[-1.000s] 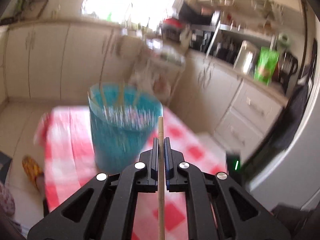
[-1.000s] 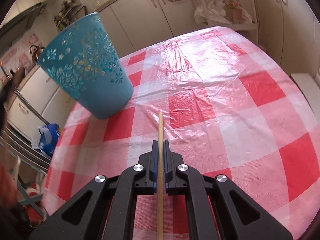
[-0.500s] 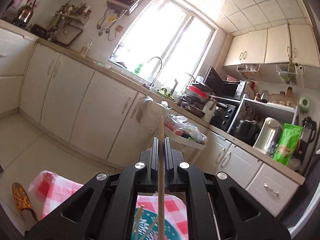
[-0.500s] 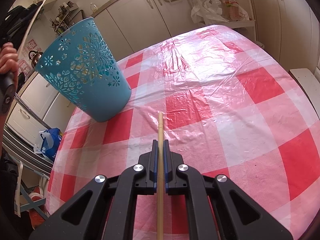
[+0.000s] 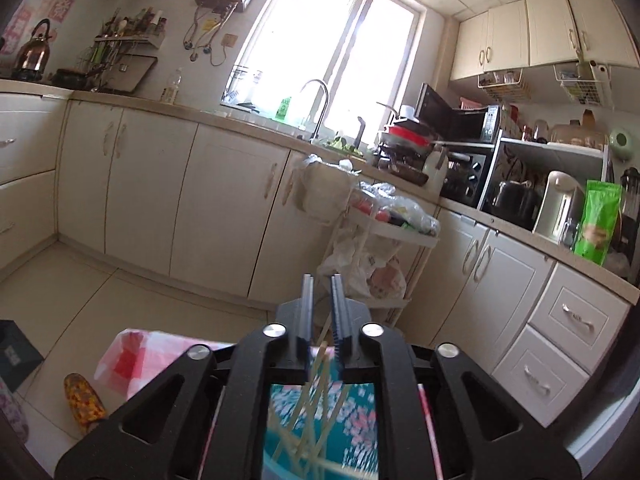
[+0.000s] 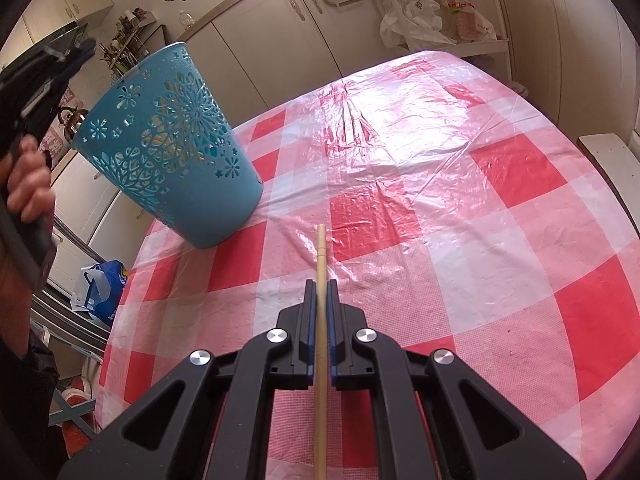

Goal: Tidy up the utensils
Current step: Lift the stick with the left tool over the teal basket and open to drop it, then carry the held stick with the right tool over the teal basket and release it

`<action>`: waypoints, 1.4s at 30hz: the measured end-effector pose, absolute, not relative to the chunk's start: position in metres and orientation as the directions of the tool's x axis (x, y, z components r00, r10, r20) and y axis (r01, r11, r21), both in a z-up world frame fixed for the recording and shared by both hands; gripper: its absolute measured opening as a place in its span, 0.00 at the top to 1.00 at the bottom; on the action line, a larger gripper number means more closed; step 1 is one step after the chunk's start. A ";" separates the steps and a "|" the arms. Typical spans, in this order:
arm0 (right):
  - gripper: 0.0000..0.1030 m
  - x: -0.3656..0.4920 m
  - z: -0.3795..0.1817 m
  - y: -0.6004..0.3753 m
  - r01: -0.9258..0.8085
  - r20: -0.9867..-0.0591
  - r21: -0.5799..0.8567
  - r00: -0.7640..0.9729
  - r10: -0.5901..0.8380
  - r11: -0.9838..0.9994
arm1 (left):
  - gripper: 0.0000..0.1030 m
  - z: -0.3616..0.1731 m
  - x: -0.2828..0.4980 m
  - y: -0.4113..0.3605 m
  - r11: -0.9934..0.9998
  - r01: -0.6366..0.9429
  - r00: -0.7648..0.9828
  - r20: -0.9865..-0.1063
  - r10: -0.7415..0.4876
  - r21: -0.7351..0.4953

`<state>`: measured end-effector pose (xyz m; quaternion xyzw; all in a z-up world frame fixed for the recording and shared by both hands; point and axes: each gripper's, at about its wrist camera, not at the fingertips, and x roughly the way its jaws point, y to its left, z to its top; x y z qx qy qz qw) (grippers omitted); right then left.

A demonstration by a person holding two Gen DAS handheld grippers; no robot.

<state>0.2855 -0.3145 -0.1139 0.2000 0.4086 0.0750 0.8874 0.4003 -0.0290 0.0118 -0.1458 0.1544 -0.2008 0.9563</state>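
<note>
Left gripper (image 5: 321,280) just opening, nothing between its fingers now, its stick gone, sticks in blue basket (image 6: 176,152) below at 6 o'clock, right gripper (image 6: 320,284) still pinching a chopstick (image 6: 321,336).

My left gripper (image 5: 321,280) hangs above the basket (image 6: 172,140), with chopsticks (image 5: 316,408) standing inside it below my fingers. The basket sits on the table (image 6: 440,200), ahead and left of my right gripper (image 6: 319,284), which holds one chopstick (image 6: 320,320) over the tablecloth.
</note>
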 end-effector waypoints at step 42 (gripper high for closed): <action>0.40 0.346 0.055 -0.215 -0.197 -0.462 0.339 0.817 0.345 0.920 | 0.27 -0.137 0.323 0.048 0.857 0.071 0.753 -0.536 -0.382 -0.510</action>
